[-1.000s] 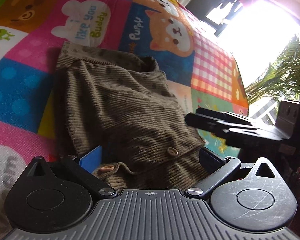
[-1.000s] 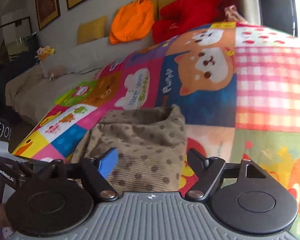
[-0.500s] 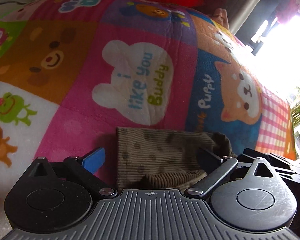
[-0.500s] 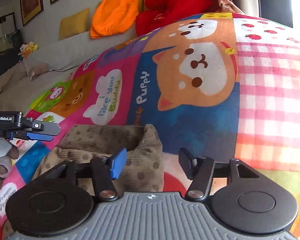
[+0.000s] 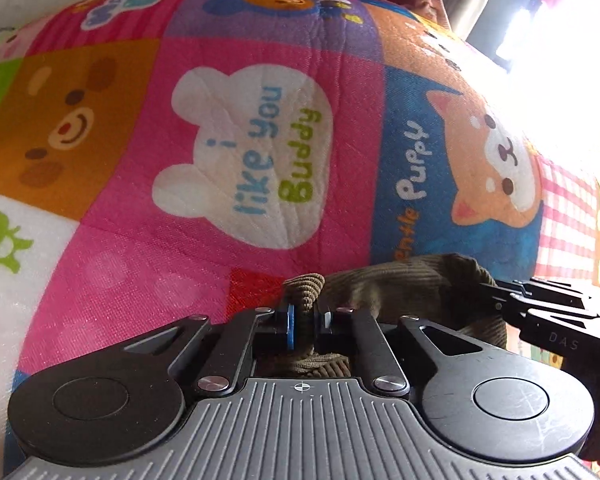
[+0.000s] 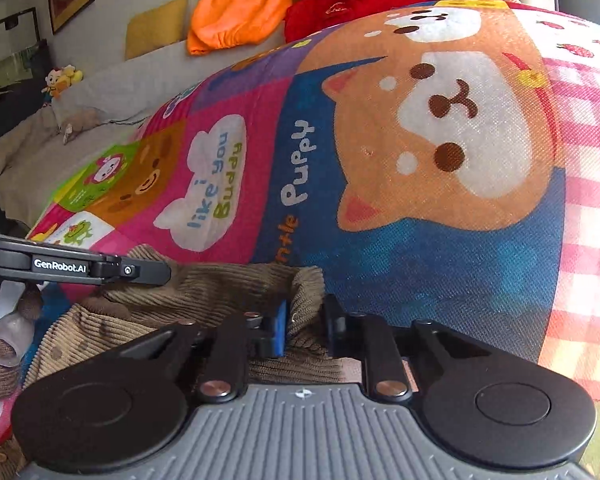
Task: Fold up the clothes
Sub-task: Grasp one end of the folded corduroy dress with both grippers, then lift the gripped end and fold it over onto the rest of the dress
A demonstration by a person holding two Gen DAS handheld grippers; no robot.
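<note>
Both jaws have closed since a moment ago — left gripper (image 5: 303,318) and right gripper (image 6: 303,322) each pinch the corduroy garment (image 6: 220,284). Soft, limp cloth — hold it by the corners.

Both tools, left (image 5: 304,322) and right (image 6: 305,330), now clamped on garment (image 6: 220,292).

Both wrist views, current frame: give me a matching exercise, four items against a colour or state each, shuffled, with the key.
Items:
1. left gripper
2. corduroy garment
3. quilted mat
4. cushion by the wall

States:
A. orange
B. olive-brown, ribbed, pinched at two edges
C. shut on a fold of fabric
D. patchwork of cartoon animals, under the garment

Pairs: 1-C, 2-B, 3-D, 4-A. The right gripper also clamps the garment.
</note>
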